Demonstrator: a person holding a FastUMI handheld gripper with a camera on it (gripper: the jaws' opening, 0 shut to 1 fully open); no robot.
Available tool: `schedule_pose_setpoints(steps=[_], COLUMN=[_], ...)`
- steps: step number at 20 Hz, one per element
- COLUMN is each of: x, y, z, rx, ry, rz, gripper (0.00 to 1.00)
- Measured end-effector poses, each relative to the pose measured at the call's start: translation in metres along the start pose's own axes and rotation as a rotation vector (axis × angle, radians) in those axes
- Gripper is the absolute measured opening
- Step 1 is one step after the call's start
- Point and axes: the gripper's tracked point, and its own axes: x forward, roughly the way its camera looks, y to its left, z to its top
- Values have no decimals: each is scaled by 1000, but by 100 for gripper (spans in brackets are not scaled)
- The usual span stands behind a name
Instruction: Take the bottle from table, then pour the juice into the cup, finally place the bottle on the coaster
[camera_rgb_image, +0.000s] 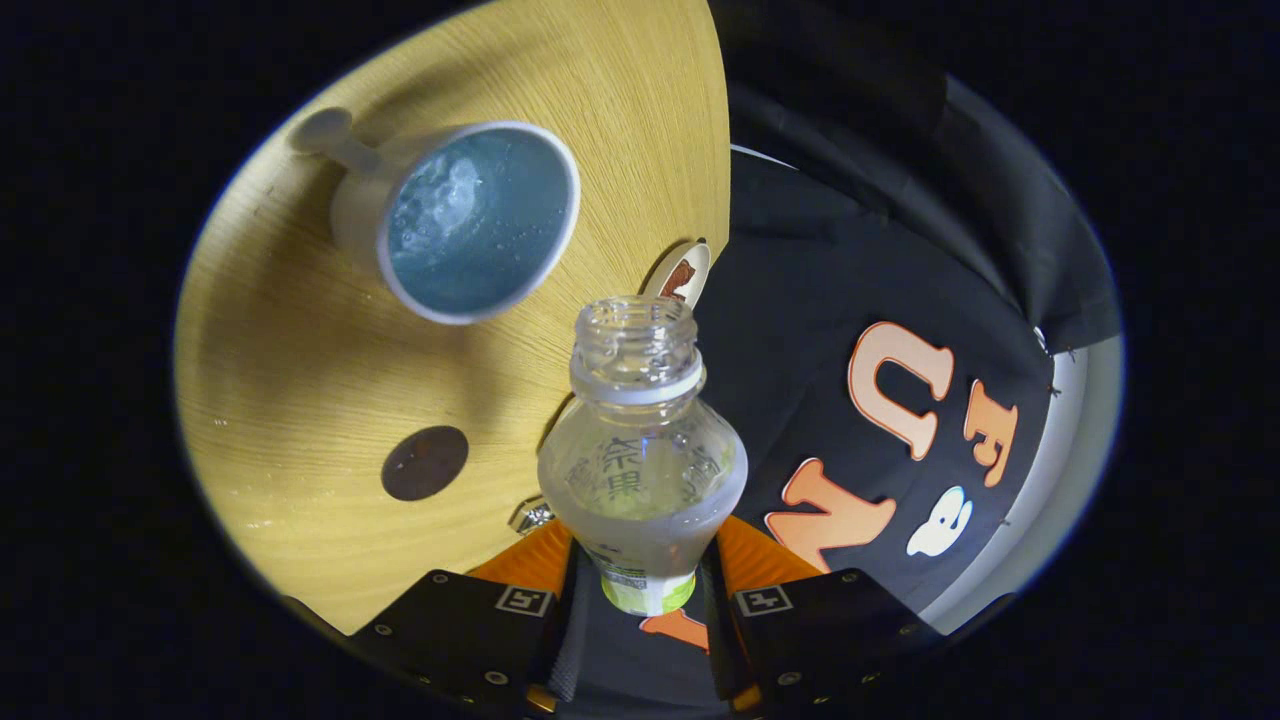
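My gripper (645, 575) is shut on a clear plastic bottle (640, 450), with a finger pressing each side of its lower body. The bottle has no cap, and its open neck points away from me. Beyond the bottle's mouth and off to one side, a white cup (470, 220) with a handle stands on the wooden table (290, 380); its blue inside holds clear bubbly liquid. A dark brown round coaster (425, 462) lies flat on the table, beside the bottle's body and nearer to my fingers than the cup.
The table's edge runs just behind the bottle, and the black cloth wall (860, 280) lies past it. A small white round piece (680, 275) sits at that edge, right behind the bottle's mouth. A small shiny object (530, 515) lies by one finger.
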Motion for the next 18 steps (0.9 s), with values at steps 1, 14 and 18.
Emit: schedule_pose_setpoints(steps=[1,14,18], x=[1,-29,-33], y=[6,13,4], z=[2,3,-3], rx=[33,705,986], ry=[3,-11,-34], rz=[9,117,170], gripper=[52,52,52])
